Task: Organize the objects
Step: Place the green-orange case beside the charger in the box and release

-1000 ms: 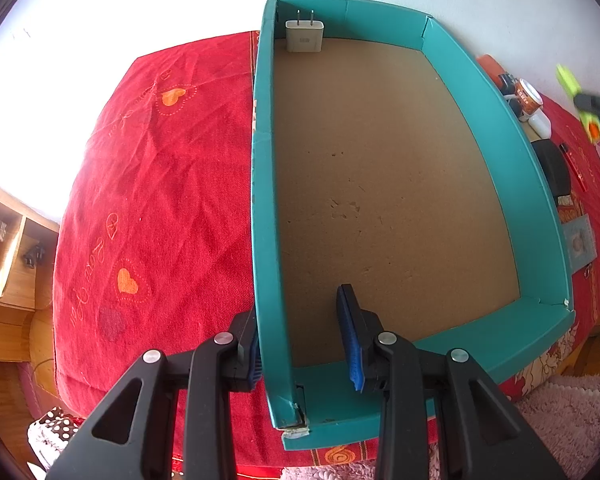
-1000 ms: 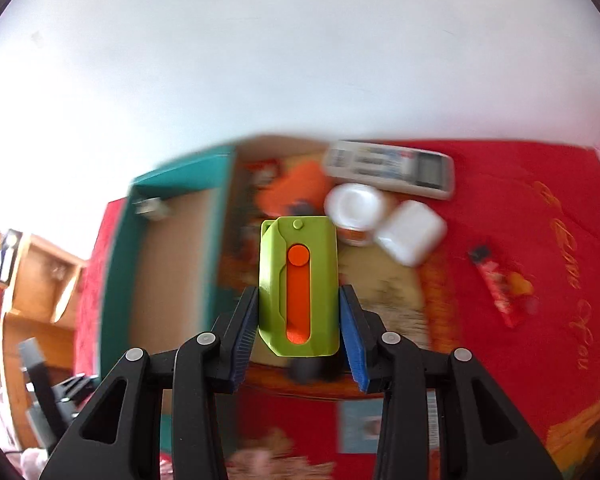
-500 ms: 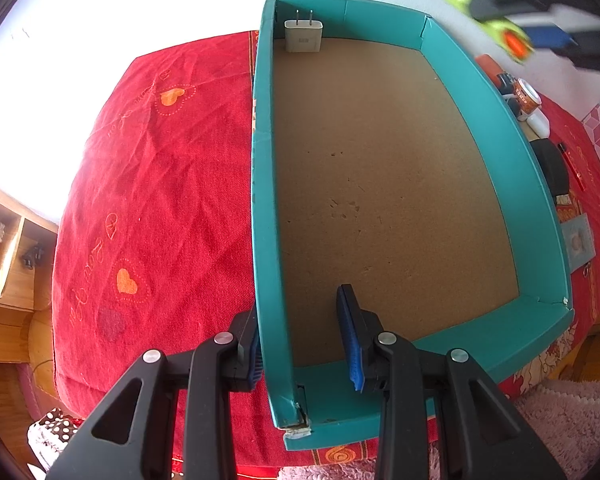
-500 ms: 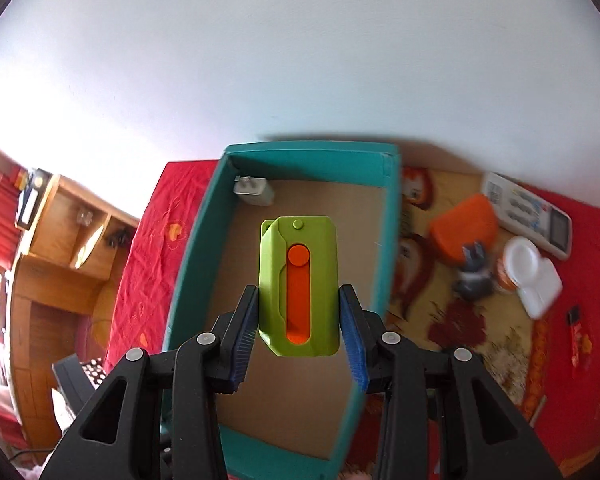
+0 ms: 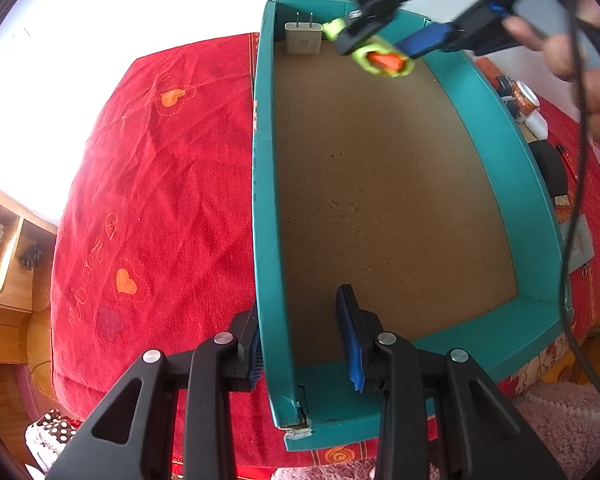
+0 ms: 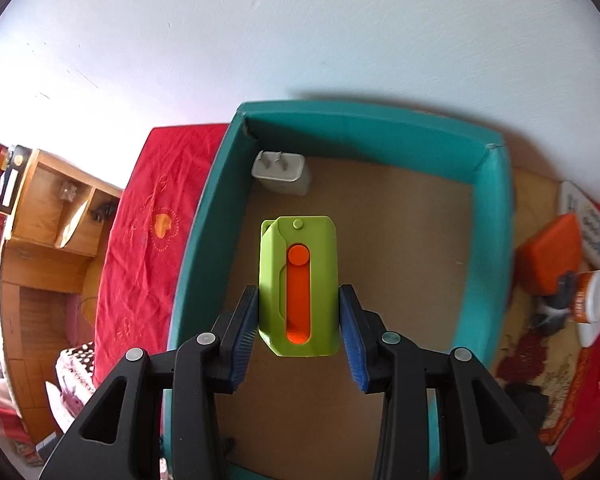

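Right gripper (image 6: 299,326) clamps a boxy lime-green plastic cutter (image 6: 299,286) with an orange slider above the brown fibreboard floor of the teal box (image 5: 265,208), near the white charger (image 6: 282,174) in its far corner (cutter blurred in the left view), while the left gripper (image 5: 302,340), fingers parted, straddles the box's left wall.

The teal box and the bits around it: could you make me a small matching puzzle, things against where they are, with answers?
Things:
1. white charger
2. green and orange cutter
3. orange block
4. teal box side wall

Places:
A. between the left gripper fingers
B. on the table outside the box
C. inside the box, far corner
D. held in the right gripper

Pairs: 1-C, 2-D, 3-B, 4-A
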`<state>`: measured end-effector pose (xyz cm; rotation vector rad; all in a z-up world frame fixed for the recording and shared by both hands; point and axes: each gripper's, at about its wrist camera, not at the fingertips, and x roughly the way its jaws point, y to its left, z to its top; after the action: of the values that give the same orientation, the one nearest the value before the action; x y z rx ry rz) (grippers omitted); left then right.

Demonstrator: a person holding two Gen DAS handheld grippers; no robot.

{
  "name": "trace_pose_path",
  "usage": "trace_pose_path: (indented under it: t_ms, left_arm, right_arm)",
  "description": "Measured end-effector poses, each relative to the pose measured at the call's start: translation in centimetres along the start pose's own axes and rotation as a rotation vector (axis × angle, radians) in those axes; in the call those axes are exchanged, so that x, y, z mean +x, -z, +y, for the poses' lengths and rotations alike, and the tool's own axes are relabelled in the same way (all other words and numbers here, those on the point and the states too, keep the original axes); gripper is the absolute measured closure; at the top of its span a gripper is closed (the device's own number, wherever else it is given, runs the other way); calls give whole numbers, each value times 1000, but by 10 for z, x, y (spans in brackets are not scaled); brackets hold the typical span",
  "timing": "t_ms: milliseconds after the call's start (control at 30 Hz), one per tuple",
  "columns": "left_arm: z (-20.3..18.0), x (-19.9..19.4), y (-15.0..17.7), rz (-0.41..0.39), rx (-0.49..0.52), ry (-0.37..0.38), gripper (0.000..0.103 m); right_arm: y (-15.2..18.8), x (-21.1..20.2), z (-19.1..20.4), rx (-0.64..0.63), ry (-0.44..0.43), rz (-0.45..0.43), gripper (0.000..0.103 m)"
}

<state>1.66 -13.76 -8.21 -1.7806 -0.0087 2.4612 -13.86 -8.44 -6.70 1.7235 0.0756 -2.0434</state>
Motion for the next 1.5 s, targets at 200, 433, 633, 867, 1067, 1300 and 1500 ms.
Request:
trace_pose_path:
  t_ms: [200, 433, 633, 867, 1067, 1300, 1500]
  left_arm:
    - [0, 0, -1, 1, 8, 3, 73]
    - [0, 0, -4, 1, 15, 10, 73]
    - [1, 2, -6, 3, 27, 13, 73]
    - [1, 3, -11, 5, 36, 14, 73]
    - [0, 4, -11, 5, 33, 13, 73]
    - [0, 4, -12, 4, 37, 15, 73]
    - [4, 5, -10, 3, 38, 15, 73]
  right_arm:
    - [-12, 19, 14, 31, 15, 15, 63]
    - [-17, 39, 19, 35, 27, 32, 62]
    - [-12, 38, 17, 22, -17, 21, 48]
    - [-2, 14, 15, -96, -8, 0, 48]
    - [21, 16, 17, -291, 22, 53, 78]
    - [15, 33, 20, -286, 16, 60, 85]
    - [4, 34, 21, -240, 15, 25, 86]
